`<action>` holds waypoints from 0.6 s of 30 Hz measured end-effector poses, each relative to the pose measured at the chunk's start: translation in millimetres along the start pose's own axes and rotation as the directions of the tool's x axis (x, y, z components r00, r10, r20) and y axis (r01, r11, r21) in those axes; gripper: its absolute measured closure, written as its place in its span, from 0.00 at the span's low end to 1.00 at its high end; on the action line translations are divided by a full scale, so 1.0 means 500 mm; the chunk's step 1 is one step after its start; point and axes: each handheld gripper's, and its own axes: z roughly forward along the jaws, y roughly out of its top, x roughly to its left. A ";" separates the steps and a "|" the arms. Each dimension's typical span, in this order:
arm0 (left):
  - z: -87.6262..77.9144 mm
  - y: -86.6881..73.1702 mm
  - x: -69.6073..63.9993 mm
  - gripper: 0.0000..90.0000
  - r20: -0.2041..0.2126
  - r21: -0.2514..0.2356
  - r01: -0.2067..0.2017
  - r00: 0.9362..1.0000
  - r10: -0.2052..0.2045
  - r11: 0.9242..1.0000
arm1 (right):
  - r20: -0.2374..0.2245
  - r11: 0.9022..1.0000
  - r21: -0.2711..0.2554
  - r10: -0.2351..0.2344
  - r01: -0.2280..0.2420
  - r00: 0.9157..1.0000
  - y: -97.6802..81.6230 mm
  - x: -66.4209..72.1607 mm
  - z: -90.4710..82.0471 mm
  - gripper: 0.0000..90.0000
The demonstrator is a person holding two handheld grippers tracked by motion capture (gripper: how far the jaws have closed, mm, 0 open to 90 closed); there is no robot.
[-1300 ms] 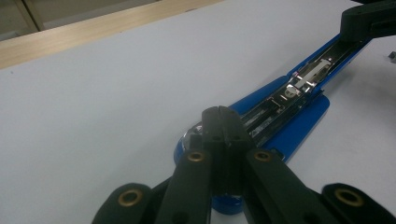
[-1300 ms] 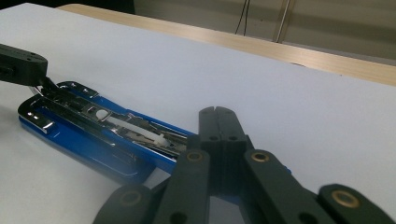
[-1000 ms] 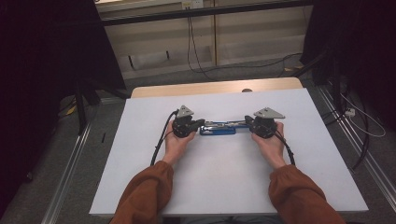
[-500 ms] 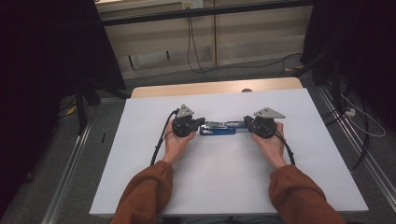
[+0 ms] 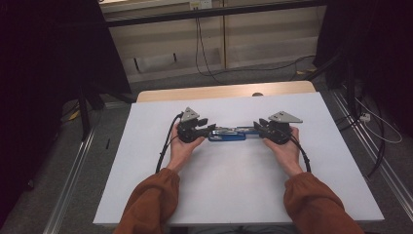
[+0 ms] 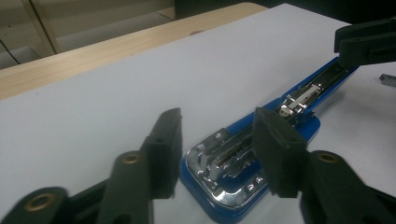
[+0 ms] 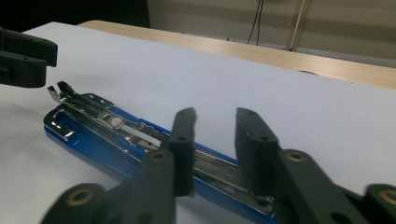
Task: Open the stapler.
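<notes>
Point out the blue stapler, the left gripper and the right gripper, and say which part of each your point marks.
blue stapler (image 5: 227,134): high view, on the middle of its blue body.
left gripper (image 6: 217,149): left gripper view, midway between its fingertips.
right gripper (image 7: 215,140): right gripper view, midway between its fingertips.

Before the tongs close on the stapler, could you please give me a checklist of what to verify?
1. Blue stapler lies flat on the white table: ok.
2. Left tongs open, straddling the stapler's end: ok.
3. Right tongs open above the other end: ok.
4. Magazine exposed, metal track visible: ok.
5. Staples loaded: cannot tell.
6. Small grey piece lies apart from the stapler: ok.
</notes>
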 end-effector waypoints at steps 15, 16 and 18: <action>-0.035 -0.004 -0.019 0.09 0.004 0.003 0.030 1.000 -0.030 1.000 | -0.016 1.000 0.010 0.018 -0.017 1.000 -0.004 -0.018 -0.024 0.18; -0.039 -0.006 -0.021 0.08 0.012 -0.002 0.019 1.000 -0.019 1.000 | -0.022 1.000 0.012 0.024 -0.024 0.999 -0.006 -0.018 -0.026 0.15; -0.047 -0.008 -0.024 0.04 0.022 -0.002 0.014 1.000 -0.014 1.000 | -0.027 0.999 0.020 0.028 -0.028 0.999 -0.010 -0.018 -0.030 0.13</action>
